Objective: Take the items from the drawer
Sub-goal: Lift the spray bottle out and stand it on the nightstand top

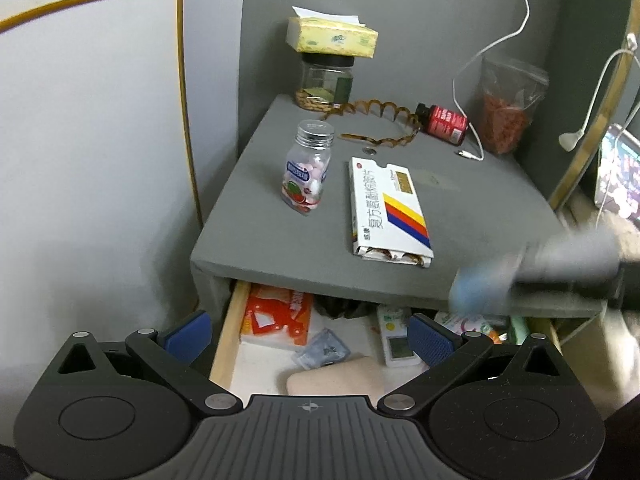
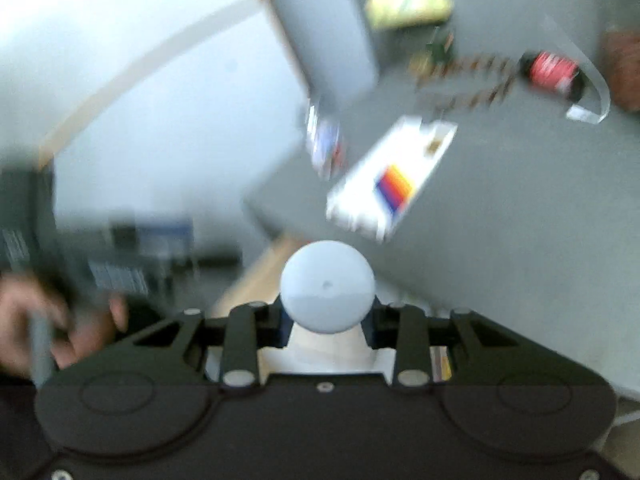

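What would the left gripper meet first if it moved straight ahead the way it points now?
Probably the drawer's contents. The open left gripper points into the open drawer, toward the small clear packet and beige pad. Depth is unclear.

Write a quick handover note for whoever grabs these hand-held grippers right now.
Left hand-held gripper: open, empty, hovering over the open drawer.
Right hand-held gripper: shut on a white item with a pale blue round cap, in blurred motion at the nightstand's front edge.
On the nightstand top, possibly already taken out: candy bottle and medicine box.
Still in the drawer: orange packet, small clear pouch, beige flat item, white device with a screen, more to the right.
Next: set the capped item down, keep emptying the drawer.
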A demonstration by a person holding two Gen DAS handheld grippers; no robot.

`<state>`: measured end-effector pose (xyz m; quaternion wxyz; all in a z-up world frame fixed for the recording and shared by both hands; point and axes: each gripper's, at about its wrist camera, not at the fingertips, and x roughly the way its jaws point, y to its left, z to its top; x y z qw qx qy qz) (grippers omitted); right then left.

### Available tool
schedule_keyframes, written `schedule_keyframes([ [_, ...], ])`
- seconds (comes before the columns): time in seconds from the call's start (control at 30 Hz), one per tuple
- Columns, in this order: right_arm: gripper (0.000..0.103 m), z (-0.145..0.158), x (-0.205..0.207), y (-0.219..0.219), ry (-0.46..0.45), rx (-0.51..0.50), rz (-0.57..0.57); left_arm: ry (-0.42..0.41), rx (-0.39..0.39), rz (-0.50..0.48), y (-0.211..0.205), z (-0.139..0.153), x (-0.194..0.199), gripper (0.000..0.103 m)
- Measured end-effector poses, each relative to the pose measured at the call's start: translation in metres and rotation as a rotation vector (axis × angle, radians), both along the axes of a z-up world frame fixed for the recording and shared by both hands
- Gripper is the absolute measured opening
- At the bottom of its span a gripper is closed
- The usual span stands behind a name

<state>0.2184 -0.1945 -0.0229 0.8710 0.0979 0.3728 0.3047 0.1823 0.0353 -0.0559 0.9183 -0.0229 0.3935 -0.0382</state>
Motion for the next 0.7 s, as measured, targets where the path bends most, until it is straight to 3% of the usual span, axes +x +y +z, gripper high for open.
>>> schedule_keyframes([
  [0.07,0.033,0.011,0.009,-0.008,-0.066,-0.034,-0.095,-0.001,0.018,-0.019,-0.008,-0.001,-0.001,0.103],
  [0.17,0.033,0.015,0.035,-0.003,-0.112,-0.172,-0.213,0.000,0.051,-0.042,-0.021,-0.003,0.002,0.103],
  [0.43,0.033,0.000,0.097,0.021,-0.046,-0.338,-0.193,-0.003,0.081,-0.076,-0.050,-0.009,0.008,0.103],
  [0.7,0.034,-0.028,0.109,0.023,-0.032,-0.343,-0.167,0.014,0.081,-0.096,-0.066,-0.013,0.015,0.103],
])
